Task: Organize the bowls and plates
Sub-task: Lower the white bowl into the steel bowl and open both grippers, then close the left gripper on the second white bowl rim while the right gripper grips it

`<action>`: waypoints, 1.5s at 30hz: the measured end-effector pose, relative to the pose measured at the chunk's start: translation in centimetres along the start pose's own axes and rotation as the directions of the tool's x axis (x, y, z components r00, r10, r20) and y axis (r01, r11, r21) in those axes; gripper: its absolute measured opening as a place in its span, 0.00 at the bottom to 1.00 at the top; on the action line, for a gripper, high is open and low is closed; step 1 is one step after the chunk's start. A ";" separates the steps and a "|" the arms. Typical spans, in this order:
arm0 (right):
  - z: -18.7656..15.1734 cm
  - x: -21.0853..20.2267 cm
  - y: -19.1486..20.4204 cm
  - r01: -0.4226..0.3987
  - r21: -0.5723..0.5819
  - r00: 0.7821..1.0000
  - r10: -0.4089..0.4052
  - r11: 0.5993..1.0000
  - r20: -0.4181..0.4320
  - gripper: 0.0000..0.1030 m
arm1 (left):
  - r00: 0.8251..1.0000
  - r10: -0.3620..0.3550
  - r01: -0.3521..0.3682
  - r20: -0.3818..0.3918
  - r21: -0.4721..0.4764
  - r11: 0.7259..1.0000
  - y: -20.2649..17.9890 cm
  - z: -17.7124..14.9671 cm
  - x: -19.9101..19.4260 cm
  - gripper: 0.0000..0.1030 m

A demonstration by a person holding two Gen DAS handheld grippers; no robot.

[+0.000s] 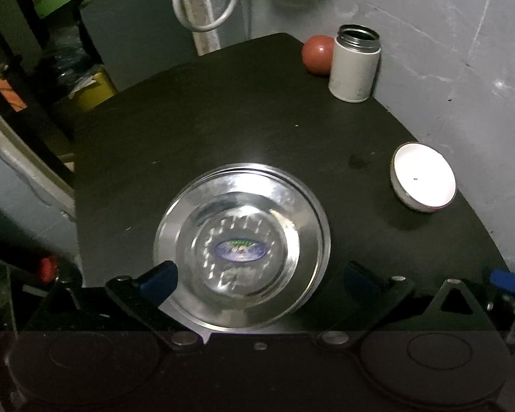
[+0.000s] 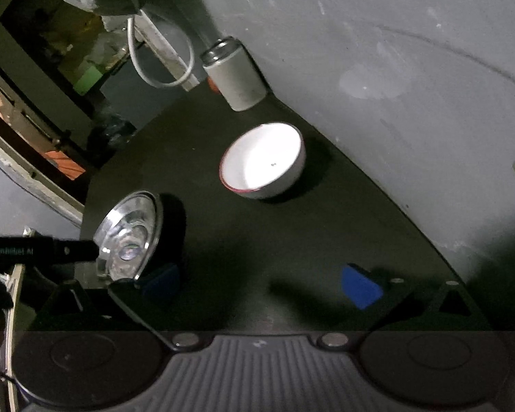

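While our left gripper hangs with its blue-padded fingers spread wide, a shiny round steel plate lies flat on the black table between them, hollow facing up; being round, it has no long axis, and we cannot tell whether either finger touches its rim. Our right gripper is likewise spread, holding nothing. Well to the right stands a white bowl with a red rim, mouth upward, near a grey open-topped cylindrical canister and a red ball.
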State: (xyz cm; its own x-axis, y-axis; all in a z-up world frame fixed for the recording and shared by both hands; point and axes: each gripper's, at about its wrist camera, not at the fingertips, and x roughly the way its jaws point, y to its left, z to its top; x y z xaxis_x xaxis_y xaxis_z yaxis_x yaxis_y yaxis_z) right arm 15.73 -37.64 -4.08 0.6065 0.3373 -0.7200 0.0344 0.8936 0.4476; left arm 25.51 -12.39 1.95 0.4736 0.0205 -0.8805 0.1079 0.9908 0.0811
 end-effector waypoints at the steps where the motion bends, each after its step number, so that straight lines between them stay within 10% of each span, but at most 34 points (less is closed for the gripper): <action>1: -0.1 0.1 -0.1 0.008 0.001 1.000 -0.008 1.000 -0.001 1.00 | 1.000 -0.009 0.009 -0.002 0.006 1.000 -0.2 0.3 0.4 0.99; 20: 0.9 2.3 0.5 0.160 0.037 0.979 -0.163 0.986 0.122 1.00 | 0.976 -0.208 0.171 0.062 0.368 0.914 -7.0 8.4 7.2 0.99; 38: 3.3 4.5 -0.6 0.151 0.194 0.966 -0.187 0.969 0.179 0.99 | 0.968 -0.251 0.242 -0.025 0.375 0.895 -9.6 10.8 11.9 0.99; 45: 3.6 5.7 -0.1 0.180 0.147 0.966 -0.203 0.973 0.157 0.82 | 0.973 -0.231 0.212 0.001 0.397 0.893 -10.0 10.3 11.6 0.98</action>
State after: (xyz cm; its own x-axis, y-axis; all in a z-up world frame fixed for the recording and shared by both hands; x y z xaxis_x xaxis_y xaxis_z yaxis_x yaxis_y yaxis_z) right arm 22.01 -36.85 -6.31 0.7042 0.0978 -0.7032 0.2597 0.8863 0.3834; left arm 38.90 -23.43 -4.26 0.4363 -0.2093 -0.8751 0.5437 0.8362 0.0711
